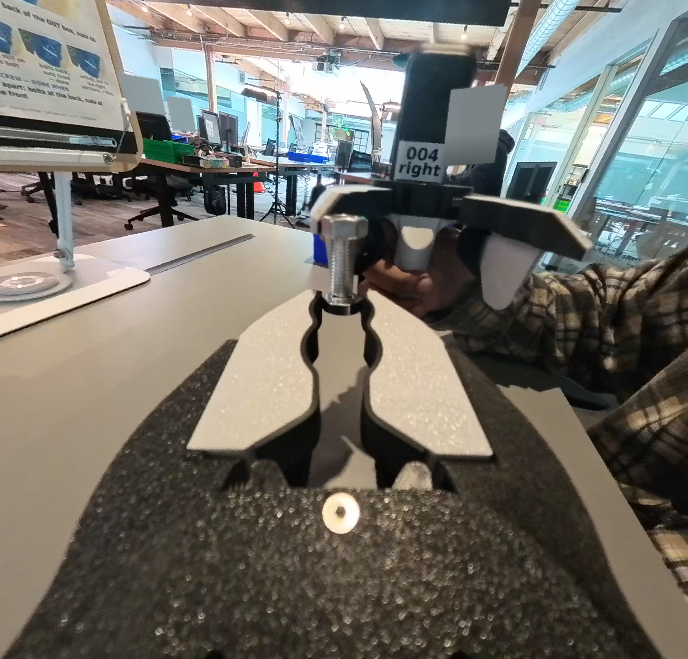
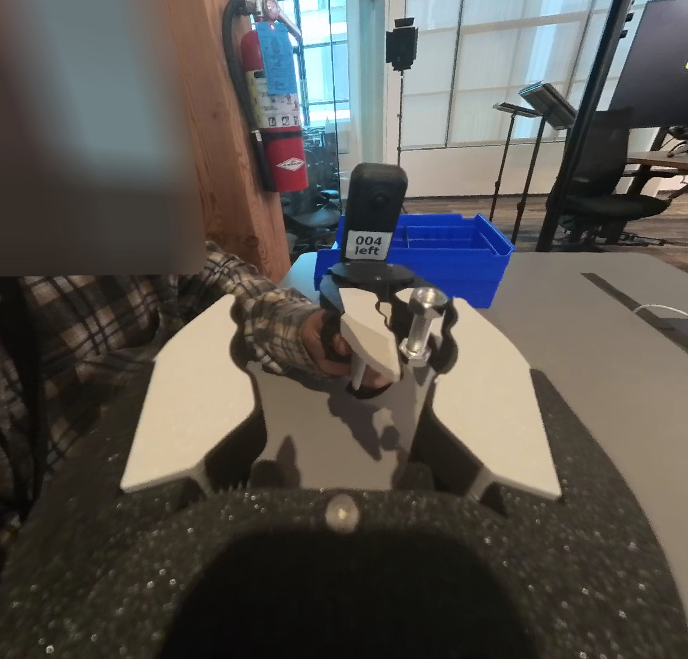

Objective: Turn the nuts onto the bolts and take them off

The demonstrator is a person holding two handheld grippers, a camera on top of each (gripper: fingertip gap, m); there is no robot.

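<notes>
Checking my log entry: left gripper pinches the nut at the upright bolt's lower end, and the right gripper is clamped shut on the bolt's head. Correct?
Not quite: the right gripper is open, its fingers spread wide with the bolt head near one of them, as the right wrist view shows. The left gripper does pinch the nut at the upright bolt's lower end.

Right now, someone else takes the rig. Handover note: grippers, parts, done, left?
Left gripper: shut on the nut at the bolt's lower end, above the table.
Right gripper: open, one finger beside the bolt head; whether it touches is unclear.
Bolt: upright, head up, carried by the nut.
Blue bin: behind, on the table; contents not visible.
Done: nut is on the thread's end.
Left: cannot tell whether it is going on or coming off; finish that turn, then handle any remaining pairs.
</notes>
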